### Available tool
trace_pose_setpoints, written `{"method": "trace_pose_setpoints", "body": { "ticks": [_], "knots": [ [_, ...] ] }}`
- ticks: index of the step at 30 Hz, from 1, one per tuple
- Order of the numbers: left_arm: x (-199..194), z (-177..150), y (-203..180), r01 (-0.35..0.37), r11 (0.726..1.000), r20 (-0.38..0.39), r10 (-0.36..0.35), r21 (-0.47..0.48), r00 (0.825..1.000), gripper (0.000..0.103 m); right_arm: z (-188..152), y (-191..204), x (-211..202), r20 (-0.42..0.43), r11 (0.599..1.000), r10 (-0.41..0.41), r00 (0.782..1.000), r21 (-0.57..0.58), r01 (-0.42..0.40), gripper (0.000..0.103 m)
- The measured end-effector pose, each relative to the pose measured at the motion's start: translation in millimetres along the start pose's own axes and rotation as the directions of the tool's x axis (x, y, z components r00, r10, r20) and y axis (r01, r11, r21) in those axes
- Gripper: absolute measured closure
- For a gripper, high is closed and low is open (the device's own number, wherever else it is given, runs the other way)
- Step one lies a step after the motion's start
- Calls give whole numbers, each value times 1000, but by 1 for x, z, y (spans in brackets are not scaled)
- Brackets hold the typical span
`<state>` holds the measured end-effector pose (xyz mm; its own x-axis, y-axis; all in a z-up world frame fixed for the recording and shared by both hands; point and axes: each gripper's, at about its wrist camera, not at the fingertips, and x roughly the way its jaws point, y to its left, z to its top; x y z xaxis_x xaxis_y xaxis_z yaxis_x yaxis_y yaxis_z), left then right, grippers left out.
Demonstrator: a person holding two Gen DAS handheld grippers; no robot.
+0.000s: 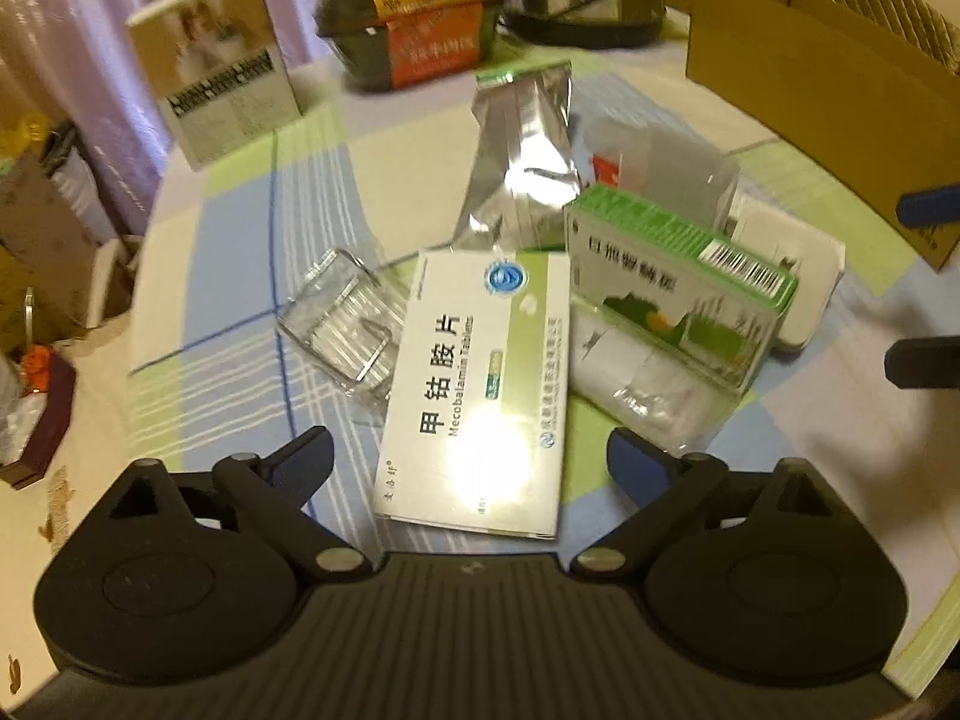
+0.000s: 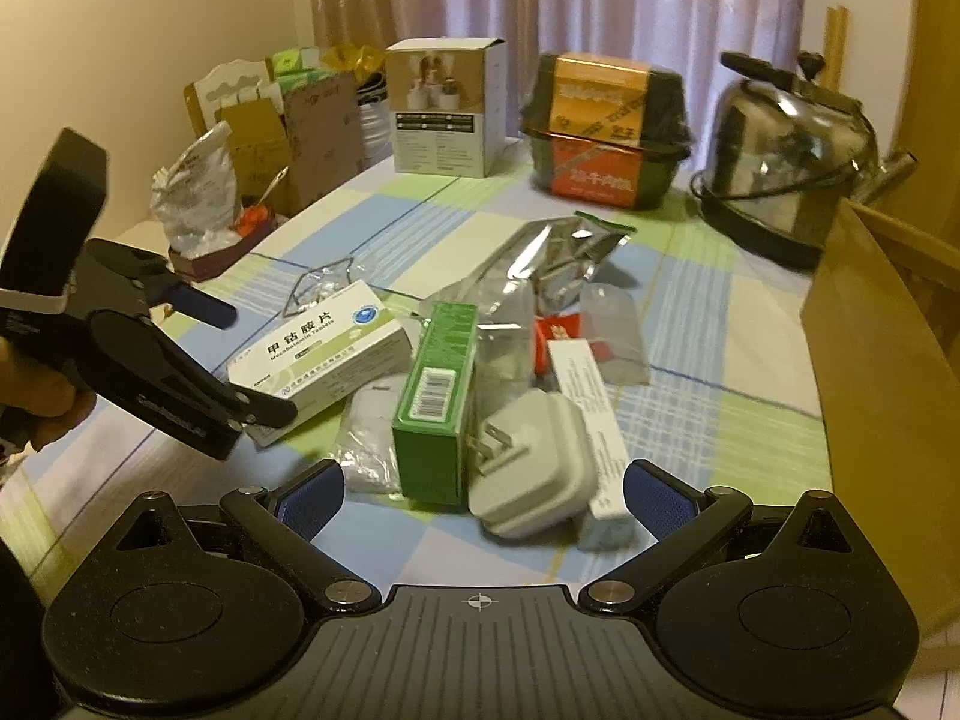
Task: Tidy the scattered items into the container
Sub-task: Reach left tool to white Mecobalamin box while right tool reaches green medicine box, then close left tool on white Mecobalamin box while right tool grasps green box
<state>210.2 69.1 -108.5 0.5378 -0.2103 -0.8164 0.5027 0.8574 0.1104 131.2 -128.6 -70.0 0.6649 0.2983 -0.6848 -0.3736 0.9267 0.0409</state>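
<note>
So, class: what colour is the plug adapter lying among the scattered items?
Pale grey-white; the plug adapter shows best in the right wrist view.

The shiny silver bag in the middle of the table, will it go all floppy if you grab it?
Probably. The silver bag looks creased and crumpled, so it is likely thin foil that bends and crackles. It looks fairly flat, so probably light. Its glossy surface may slip between the fingers.

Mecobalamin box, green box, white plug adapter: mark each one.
Mecobalamin box (image 1: 480, 384), left wrist view, printed top face.
Green box (image 2: 433, 402), right wrist view, barcode end.
White plug adapter (image 2: 534, 468), right wrist view, pronged face.
</note>
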Motion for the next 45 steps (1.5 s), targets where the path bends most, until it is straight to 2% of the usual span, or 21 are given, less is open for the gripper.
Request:
{"method": "trace_pose_setpoints", "body": {
  "ticks": [3,5,6,7,8,13,16,19,21,22,23,26,30,32,35,45],
  "knots": [
    [9,-2,4,19,1000,-18,-19,8,1000,20,5,5,13,-1,1000,5,1000,-5,-5,0],
    [13,-3,6,28,1000,-27,-28,9,999,31,9,9,21,1,1000,0,1000,-6,0,0],
    [14,-3,6,33,999,-26,-33,9,999,32,11,10,24,1,1000,2,1000,-7,-2,5],
    [13,-3,7,32,999,-22,-32,10,999,32,13,12,28,-6,1000,6,1000,-6,-6,19],
    [12,-4,6,30,999,-18,-30,11,999,33,15,13,32,-13,1000,7,1000,-4,-7,22],
    [1,-9,4,40,999,-21,-40,-15,999,33,22,21,51,-37,1000,-25,999,-3,24,22],
    [-7,-15,0,42,999,-16,-42,-25,999,33,26,25,63,-66,999,-35,997,-6,35,38],
    [-11,-18,-3,36,999,-8,-36,-25,999,33,28,30,71,-81,999,-48,996,-24,46,39],
    [-11,-16,-2,30,999,0,-30,-23,1000,28,29,32,78,-99,998,-53,994,-28,51,40],
    [-10,-15,-1,26,999,3,-26,-21,1000,25,29,33,81,-107,998,-56,993,-30,53,44],
    [-9,-13,-1,26,999,4,-26,-19,1000,24,29,33,83,-113,998,-57,992,-28,54,54],
    [-3,-7,1,41,999,-7,-41,-15,999,24,29,30,84,-122,998,-60,991,-23,58,69],
    [6,-3,1,65,998,-34,-66,-11,997,24,27,26,77,-142,999,-49,989,-6,49,70],
    [10,-4,1,76,997,-59,-77,-14,995,32,25,27,72,-148,999,-44,988,5,45,70],
    [9,-7,1,79,997,-70,-80,-19,994,35,20,28,64,-153,999,-38,988,13,40,70],
    [-29,-16,2,39,997,-73,-44,-65,996,36,11,27,22,-134,999,-27,991,34,31,70]
  ]
}}
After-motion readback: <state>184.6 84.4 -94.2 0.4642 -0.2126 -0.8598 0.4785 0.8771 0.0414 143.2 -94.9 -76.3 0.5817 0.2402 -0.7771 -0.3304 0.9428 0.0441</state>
